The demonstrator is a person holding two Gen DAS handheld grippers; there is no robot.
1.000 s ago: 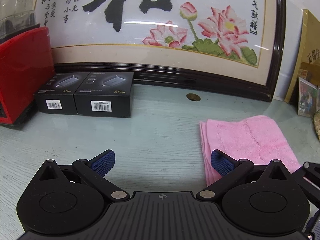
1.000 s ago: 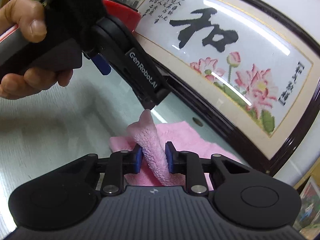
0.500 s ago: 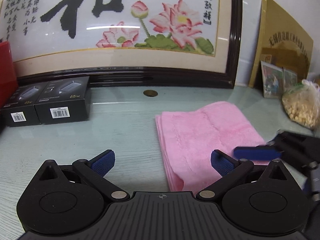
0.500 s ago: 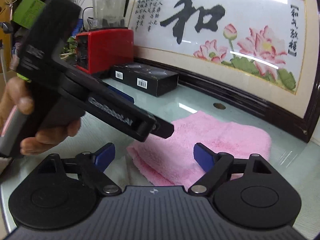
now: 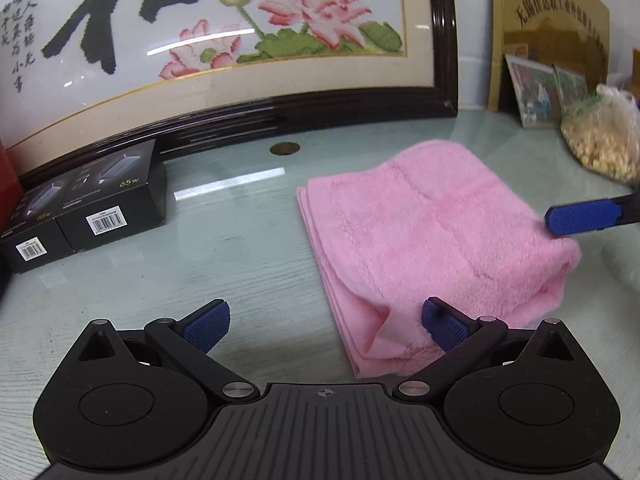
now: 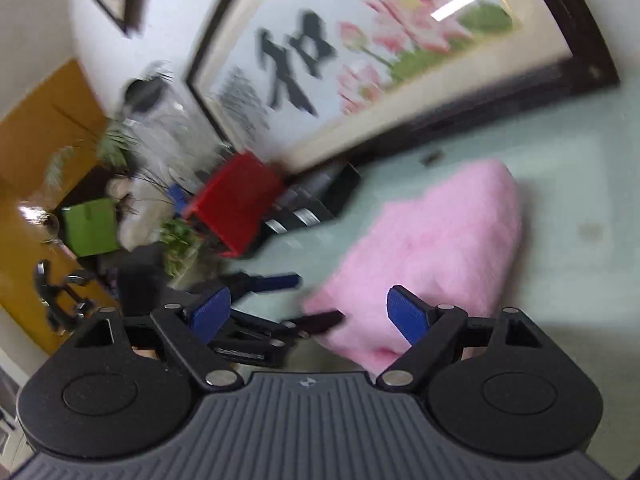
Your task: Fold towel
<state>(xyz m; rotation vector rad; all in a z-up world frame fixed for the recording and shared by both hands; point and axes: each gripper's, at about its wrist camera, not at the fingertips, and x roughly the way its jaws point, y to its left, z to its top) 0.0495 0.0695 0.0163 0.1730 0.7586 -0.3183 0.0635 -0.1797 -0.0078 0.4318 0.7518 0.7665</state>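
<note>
A pink towel [image 5: 432,236] lies folded into a thick rectangle on the pale glass tabletop [image 5: 224,264]; it also shows in the blurred right wrist view [image 6: 436,248]. My left gripper [image 5: 324,322] is open and empty, just in front of the towel's near left corner, its right pad [image 5: 442,326] over the towel's edge. My right gripper [image 6: 310,314] is open and empty, at the towel's right side; one of its blue fingers [image 5: 584,216] shows over the towel's right edge.
Two black boxes [image 5: 92,208] stand at the left. A large framed embroidery [image 5: 224,40] leans along the back. A coin [image 5: 285,148] lies behind the towel. A bag of nuts [image 5: 604,140] and photo cards [image 5: 540,92] stand at the right. A red appliance [image 6: 236,204] stands beyond the boxes.
My right gripper opened and let go of the towel fold, which now lies flat. It then swung to the towel's right side. My left gripper moved right to the towel's near corner.
</note>
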